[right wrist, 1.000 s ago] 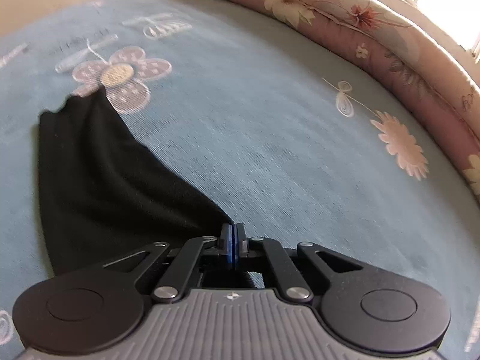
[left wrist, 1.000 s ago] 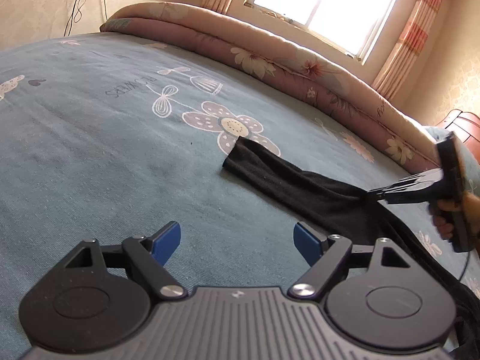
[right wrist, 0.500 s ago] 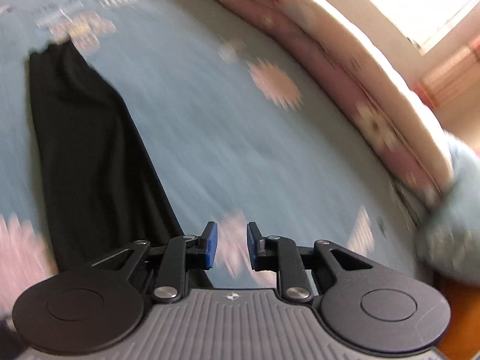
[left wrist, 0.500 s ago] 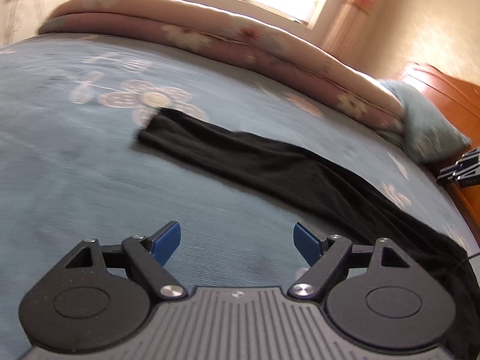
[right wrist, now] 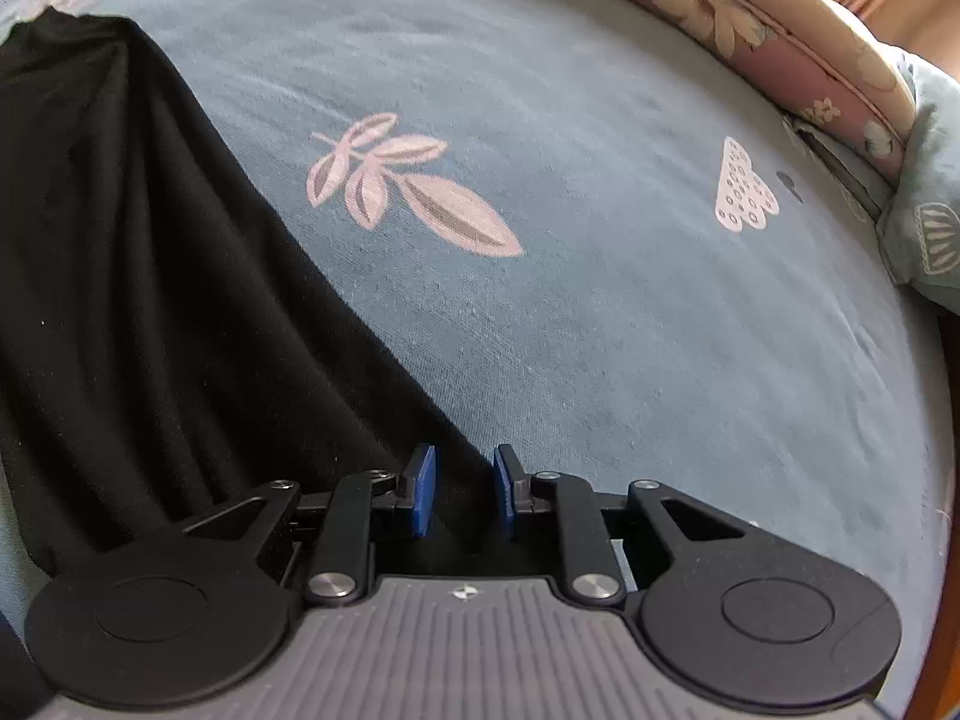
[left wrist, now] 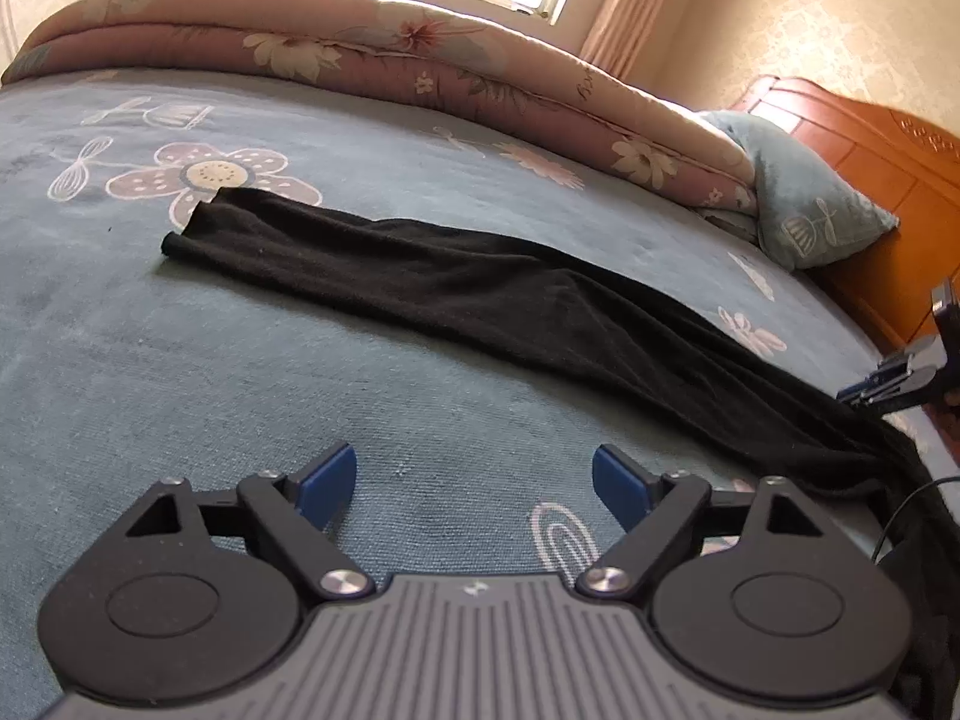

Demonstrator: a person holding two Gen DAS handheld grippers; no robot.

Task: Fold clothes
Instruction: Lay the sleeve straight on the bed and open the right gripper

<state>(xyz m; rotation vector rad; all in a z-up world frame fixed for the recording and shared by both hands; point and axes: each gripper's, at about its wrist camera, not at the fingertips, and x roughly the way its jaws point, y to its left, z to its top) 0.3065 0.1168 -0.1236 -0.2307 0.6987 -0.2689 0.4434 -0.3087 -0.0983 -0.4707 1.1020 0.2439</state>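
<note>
Both grippers gape empty: left gripper [left wrist: 474,483] widening over the bed [left wrist: 180,372], right gripper [right wrist: 462,492] above the black garment's [left wrist: 480,294] edge.

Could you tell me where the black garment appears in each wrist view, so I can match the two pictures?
Left wrist view: the black garment runs as a long strip from the flower print at centre left to the lower right edge.
Right wrist view: the black garment fills the left side, its edge slanting down to the tongs.
Shared landmark: the pale blue pillow, at the right in both, beside the floral quilt.
</note>
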